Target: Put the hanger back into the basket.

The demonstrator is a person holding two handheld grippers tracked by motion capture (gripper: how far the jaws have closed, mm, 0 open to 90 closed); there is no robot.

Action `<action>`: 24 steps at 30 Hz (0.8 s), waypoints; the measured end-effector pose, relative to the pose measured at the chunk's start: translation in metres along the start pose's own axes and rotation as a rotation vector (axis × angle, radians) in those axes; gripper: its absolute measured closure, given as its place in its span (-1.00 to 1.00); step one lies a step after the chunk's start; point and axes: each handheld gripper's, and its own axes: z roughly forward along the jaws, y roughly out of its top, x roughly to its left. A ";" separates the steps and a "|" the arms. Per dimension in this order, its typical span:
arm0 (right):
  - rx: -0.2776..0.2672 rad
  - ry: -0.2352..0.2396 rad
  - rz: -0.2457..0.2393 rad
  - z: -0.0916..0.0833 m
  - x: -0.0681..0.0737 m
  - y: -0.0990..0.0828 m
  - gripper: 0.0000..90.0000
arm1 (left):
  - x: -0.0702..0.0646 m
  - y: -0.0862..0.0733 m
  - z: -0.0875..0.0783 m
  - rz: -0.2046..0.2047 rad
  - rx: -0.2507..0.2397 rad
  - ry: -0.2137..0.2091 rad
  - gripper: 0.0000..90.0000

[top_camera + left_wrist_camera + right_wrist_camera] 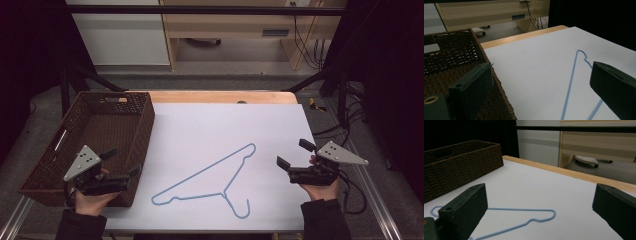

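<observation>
Nearest the person, the left tongs [121, 162] hung over the near right corner of the wicker basket [47, 150] with jaws spread and nothing between them, while the right tongs [295, 154] hovered over the right edge of the white surface [210, 125], likewise spread and empty. Between the two, well apart from both, the blue wire hanger [210, 180] lay flat on the surface, its hook toward the near edge and one shoulder reaching toward the middle. Farther off, the basket stretched back along the left side, and past the surface's far wooden edge [220, 96] stood pale furniture [235, 25] on the floor.
</observation>
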 end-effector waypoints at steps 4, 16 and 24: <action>-0.001 -0.003 0.001 -0.001 0.000 0.001 -0.99 | -0.005 0.001 0.003 0.009 0.011 -0.013 -0.90; 0.031 0.000 -0.003 0.006 0.004 -0.003 -0.98 | -0.027 0.001 0.018 0.051 0.057 -0.079 -0.84; 0.050 -0.004 -0.003 0.009 0.006 -0.006 -0.98 | -0.047 -0.008 0.044 0.096 0.145 -0.141 -0.80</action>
